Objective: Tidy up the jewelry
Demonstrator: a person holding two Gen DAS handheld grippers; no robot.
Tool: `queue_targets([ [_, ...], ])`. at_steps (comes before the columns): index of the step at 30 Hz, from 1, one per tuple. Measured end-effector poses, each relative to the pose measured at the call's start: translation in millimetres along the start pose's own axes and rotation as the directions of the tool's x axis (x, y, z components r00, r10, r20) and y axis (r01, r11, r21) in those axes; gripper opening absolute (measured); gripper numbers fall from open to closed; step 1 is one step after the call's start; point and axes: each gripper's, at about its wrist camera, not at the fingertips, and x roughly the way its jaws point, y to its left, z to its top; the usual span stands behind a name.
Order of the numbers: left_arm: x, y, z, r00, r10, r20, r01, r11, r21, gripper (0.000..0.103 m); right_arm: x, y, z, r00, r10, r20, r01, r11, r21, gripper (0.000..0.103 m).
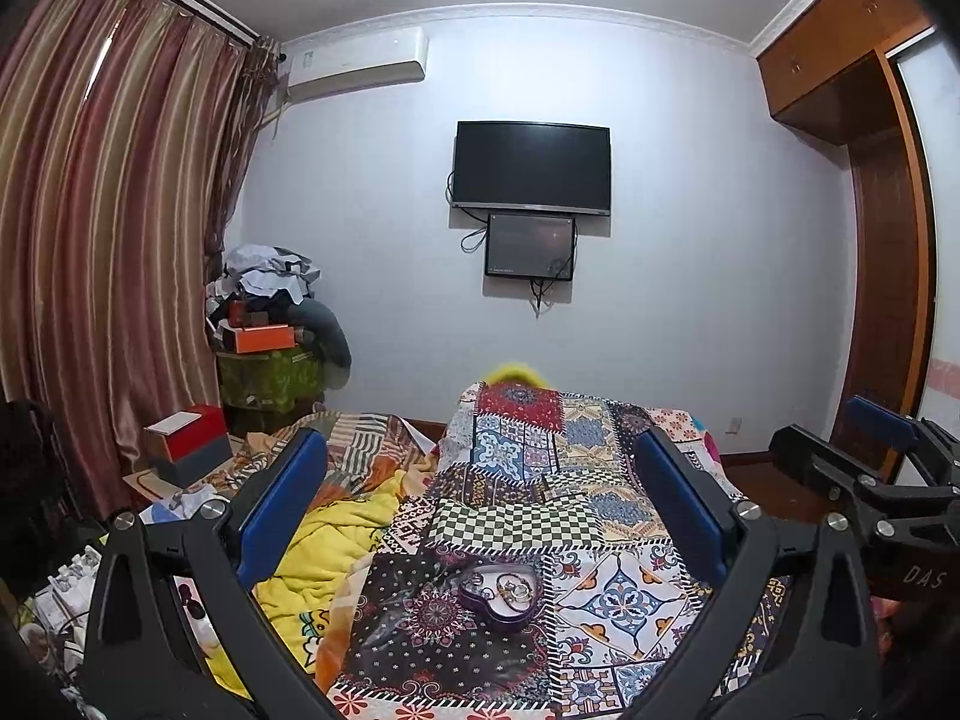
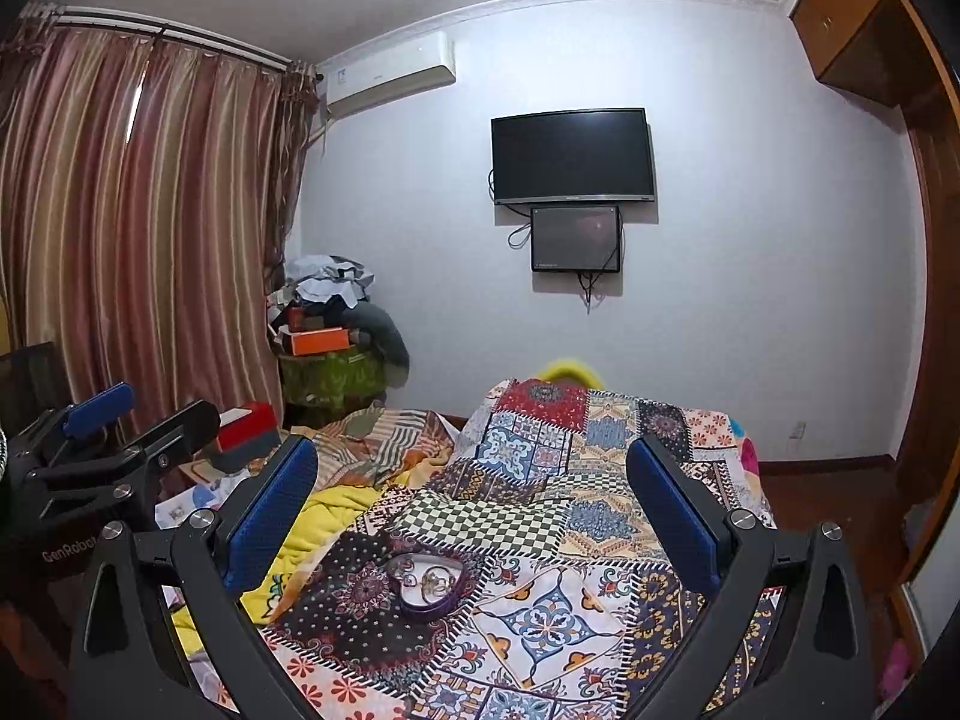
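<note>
- Left wrist view: the left tongs hang above a bed, their blue-padded fingers spread wide apart with nothing between them.
- Below and between them, a purple heart-shaped box sits open on the patchwork quilt, holding a tangle of gold-coloured rings and bangles; the separate pieces are too small to tell apart.
- A yellow blanket lies bunched to the left of the quilt, touching its edge.
- The right tongs show at the right edge, fingers parted and empty.
- On the far wall hang a dark television and a smaller screen just beneath it; striped curtains fill the left side.
- Right wrist view: the right tongs also stand wide apart and hold nothing.
- The heart-shaped box rests on the quilt low between the fingers, nearer the left finger, with the jewelry lying inside it.
- The left tongs appear at the left edge, parted, well apart from the box.
- A red and grey box sits beyond them beside the bed.
</note>
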Motion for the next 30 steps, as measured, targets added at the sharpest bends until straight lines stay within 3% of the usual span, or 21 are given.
queue_targets([
  [30, 2.9, -6.1, 0.5, 0.999, -0.050, -0.016, 0.049, 0.999, -0.005, 0.103, 2.8, -5.3, -1.1, 1.000, -0.005, -0.008, 0.005, 1.000, 0.012, 0.102],
])
